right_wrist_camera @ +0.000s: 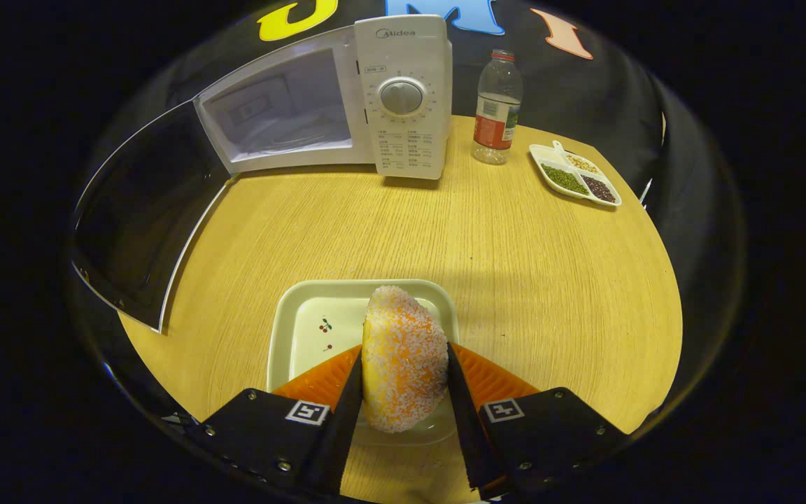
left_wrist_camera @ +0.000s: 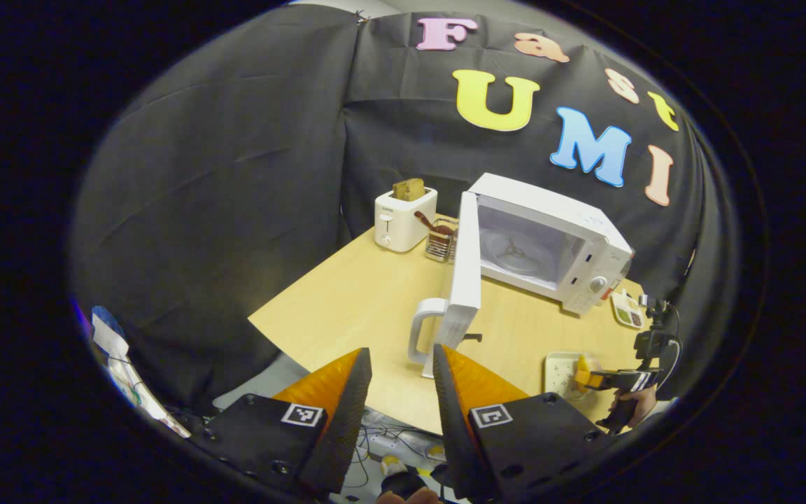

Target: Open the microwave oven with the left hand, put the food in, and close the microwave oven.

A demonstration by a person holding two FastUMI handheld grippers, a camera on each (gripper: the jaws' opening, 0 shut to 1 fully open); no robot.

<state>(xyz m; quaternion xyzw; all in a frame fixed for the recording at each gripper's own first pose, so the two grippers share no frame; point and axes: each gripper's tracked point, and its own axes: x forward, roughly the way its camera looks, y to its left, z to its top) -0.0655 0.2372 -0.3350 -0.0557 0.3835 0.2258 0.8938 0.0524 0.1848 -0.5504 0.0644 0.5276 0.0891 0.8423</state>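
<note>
Sugar-crusted and soft-looking, the doughnut (right_wrist_camera: 403,360) sits pinched between both fingers of our right gripper (right_wrist_camera: 403,392), just above the small square plate (right_wrist_camera: 305,329) at the table's near edge. The grip should be light; we judge the crumb would dent under more squeeze. Our left gripper (left_wrist_camera: 399,392) holds nothing, its fingers parted a little, near the handle (left_wrist_camera: 420,332) of the microwave door (left_wrist_camera: 464,280), which stands swung wide. We judge the step in hand is carrying the doughnut up and left into the open cavity (right_wrist_camera: 280,115). Bare table (right_wrist_camera: 445,231) lies between plate and oven. We should watch the door's edge on the left, the control panel (right_wrist_camera: 403,98) on the right, and the water bottle (right_wrist_camera: 495,105) just beyond it.
</note>
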